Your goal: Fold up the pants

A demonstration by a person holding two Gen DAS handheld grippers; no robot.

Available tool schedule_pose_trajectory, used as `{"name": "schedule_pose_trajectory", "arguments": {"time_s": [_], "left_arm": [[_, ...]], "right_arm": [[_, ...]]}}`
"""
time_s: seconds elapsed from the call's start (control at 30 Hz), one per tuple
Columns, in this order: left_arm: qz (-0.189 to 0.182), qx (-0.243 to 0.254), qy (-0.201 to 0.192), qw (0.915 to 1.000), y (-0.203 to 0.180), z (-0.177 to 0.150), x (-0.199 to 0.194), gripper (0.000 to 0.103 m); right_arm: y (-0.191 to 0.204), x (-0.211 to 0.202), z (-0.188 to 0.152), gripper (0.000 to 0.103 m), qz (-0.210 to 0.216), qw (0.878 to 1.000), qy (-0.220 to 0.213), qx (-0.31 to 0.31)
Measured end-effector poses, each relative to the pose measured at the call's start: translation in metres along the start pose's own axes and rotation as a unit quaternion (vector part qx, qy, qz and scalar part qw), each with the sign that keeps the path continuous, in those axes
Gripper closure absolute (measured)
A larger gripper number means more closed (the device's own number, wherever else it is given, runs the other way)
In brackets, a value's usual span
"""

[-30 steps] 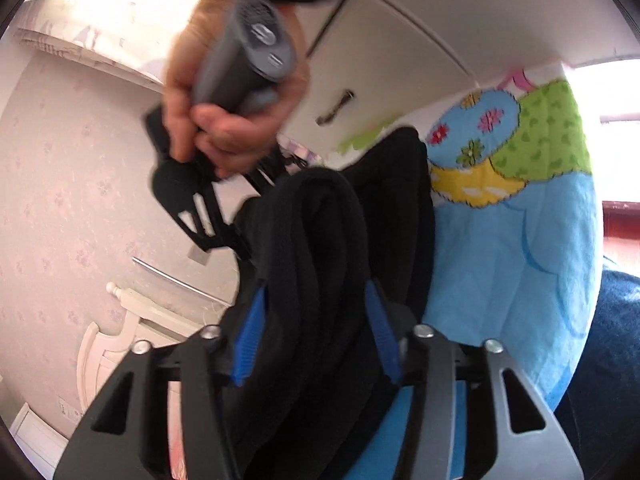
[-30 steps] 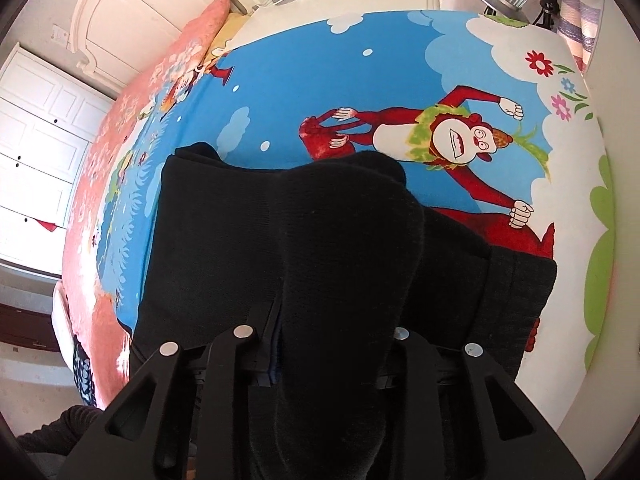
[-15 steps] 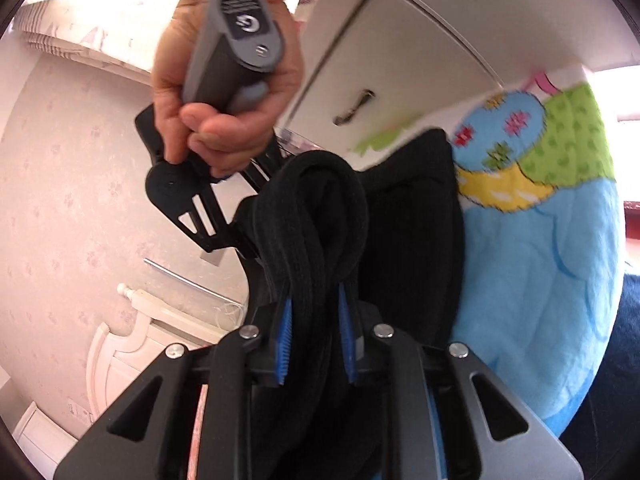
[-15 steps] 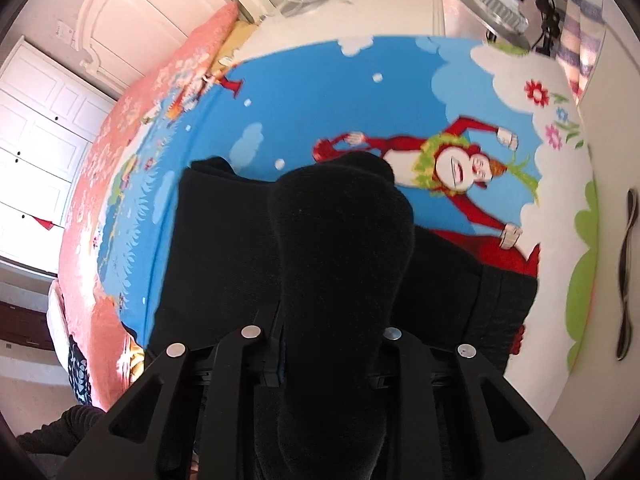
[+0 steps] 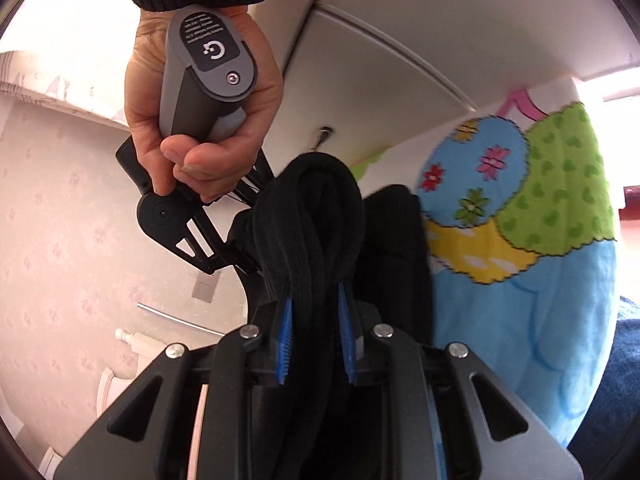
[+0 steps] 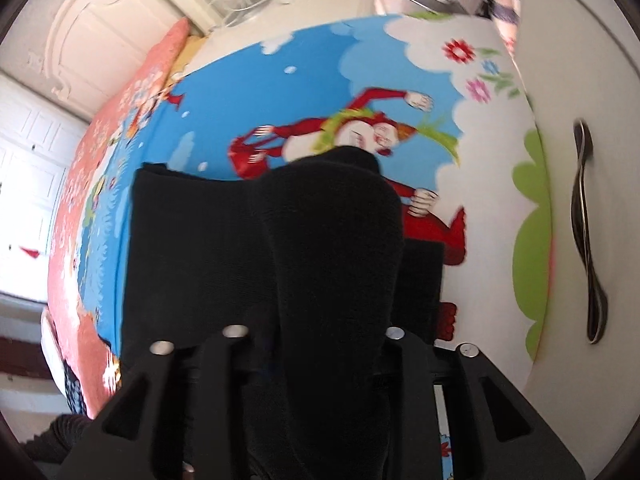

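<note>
Left wrist view: your left gripper (image 5: 316,340) has its blue pads (image 5: 285,338) squeezed in on a thick bunch of the black pants (image 5: 316,232), the fabric bulging up above them. Just past it, your right hand (image 5: 200,120) grips the grey handle of the right gripper (image 5: 240,258), whose black fingers disappear into the same fabric. The cartoon bedspread (image 5: 540,288) lies to the right, below a white cabinet door (image 5: 400,92).

From the right wrist, the right gripper (image 6: 316,344) is clamped on a thick fold of the pants (image 6: 332,240), with the rest spread flat on the monkey-print bedspread (image 6: 312,92) beneath. A cabinet handle (image 6: 586,232) shows at the far right.
</note>
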State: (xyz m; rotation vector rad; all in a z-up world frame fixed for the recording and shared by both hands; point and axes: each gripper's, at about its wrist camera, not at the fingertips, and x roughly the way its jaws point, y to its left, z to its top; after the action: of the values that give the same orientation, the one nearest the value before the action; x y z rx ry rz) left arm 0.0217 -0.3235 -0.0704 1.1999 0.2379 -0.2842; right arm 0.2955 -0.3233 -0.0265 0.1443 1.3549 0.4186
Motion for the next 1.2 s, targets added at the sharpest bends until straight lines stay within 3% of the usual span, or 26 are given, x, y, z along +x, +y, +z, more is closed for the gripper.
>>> {"name": "schedule_pose_trajectory", "arguments": {"time_s": [0.07, 0.1, 0.17, 0.2, 0.3, 0.37, 0.43, 0.47, 0.5, 0.6, 0.7, 0.77, 0.83, 0.87, 0.93, 0.97, 1.07, 1.13, 1.2], "left_arm": [[0.002, 0.005, -0.005, 1.0, -0.008, -0.001, 0.001, 0.08], [0.002, 0.003, -0.008, 1.0, -0.008, -0.001, 0.002, 0.075], [-0.006, -0.01, -0.011, 0.9999, -0.008, -0.002, -0.002, 0.065], [-0.006, -0.014, -0.019, 0.9997, -0.008, -0.002, -0.003, 0.063], [-0.018, -0.02, -0.042, 0.9988, -0.007, -0.004, -0.007, 0.062], [-0.066, -0.053, -0.07, 0.9939, 0.003, -0.01, -0.021, 0.056], [-0.127, -0.152, -0.082, 0.9768, 0.038, -0.029, -0.037, 0.056], [-0.159, -0.215, -0.085, 0.9598, 0.06, -0.047, -0.043, 0.056], [-0.168, -0.254, -0.086, 0.9486, 0.074, -0.062, -0.046, 0.056], [-0.156, -0.351, -0.071, 0.9204, 0.117, -0.1, -0.047, 0.056], [-0.153, -0.445, -0.04, 0.8816, 0.159, -0.128, -0.029, 0.054], [-0.15, -0.465, -0.009, 0.8723, 0.184, -0.137, -0.011, 0.055], [-0.188, -0.472, 0.007, 0.8613, 0.202, -0.13, 0.023, 0.074], [-0.219, -0.478, 0.01, 0.8507, 0.21, -0.124, 0.041, 0.087], [-0.257, -0.479, 0.024, 0.839, 0.22, -0.106, 0.074, 0.09], [-0.287, -0.482, 0.028, 0.8272, 0.218, -0.094, 0.095, 0.093], [-0.343, -0.482, 0.064, 0.8034, 0.203, -0.054, 0.16, 0.095], [-0.353, -0.476, 0.089, 0.801, 0.193, -0.034, 0.192, 0.098], [-0.368, -0.469, 0.13, 0.7924, 0.172, -0.02, 0.228, 0.103]], "right_arm": [[-0.006, -0.002, -0.003, 0.062, 0.006, 1.0, -0.012, 0.016], [-0.004, -0.009, -0.004, 0.049, -0.017, 0.999, -0.022, 0.016], [0.008, -0.026, -0.005, 0.043, -0.079, 0.995, -0.056, 0.004], [0.017, -0.042, -0.006, 0.042, -0.108, 0.991, -0.084, -0.001], [0.041, -0.08, -0.02, 0.042, -0.137, 0.978, -0.16, -0.01], [0.071, -0.101, -0.045, 0.041, -0.145, 0.962, -0.225, -0.06], [0.085, -0.106, -0.067, 0.036, -0.175, 0.943, -0.269, -0.086], [0.087, -0.105, -0.075, 0.035, -0.199, 0.934, -0.283, -0.087], [0.087, -0.099, -0.086, 0.035, -0.221, 0.925, -0.297, -0.083], [0.075, -0.073, -0.104, 0.035, -0.23, 0.925, -0.297, -0.053], [0.048, -0.029, -0.11, 0.04, -0.26, 0.935, -0.239, 0.003], [0.032, -0.014, -0.114, 0.039, -0.24, 0.941, -0.237, 0.029], [0.02, -0.01, -0.116, 0.036, -0.221, 0.942, -0.246, 0.054], [0.019, -0.01, -0.116, 0.036, -0.216, 0.943, -0.245, 0.063], [0.021, -0.009, -0.119, 0.036, -0.219, 0.942, -0.246, 0.066], [0.024, -0.009, -0.12, 0.035, -0.226, 0.94, -0.249, 0.063], [0.027, -0.006, -0.124, 0.035, -0.231, 0.937, -0.256, 0.06], [0.023, -0.005, -0.125, 0.035, -0.218, 0.939, -0.257, 0.069], [0.02, -0.004, -0.126, 0.035, -0.215, 0.939, -0.259, 0.074]]}}
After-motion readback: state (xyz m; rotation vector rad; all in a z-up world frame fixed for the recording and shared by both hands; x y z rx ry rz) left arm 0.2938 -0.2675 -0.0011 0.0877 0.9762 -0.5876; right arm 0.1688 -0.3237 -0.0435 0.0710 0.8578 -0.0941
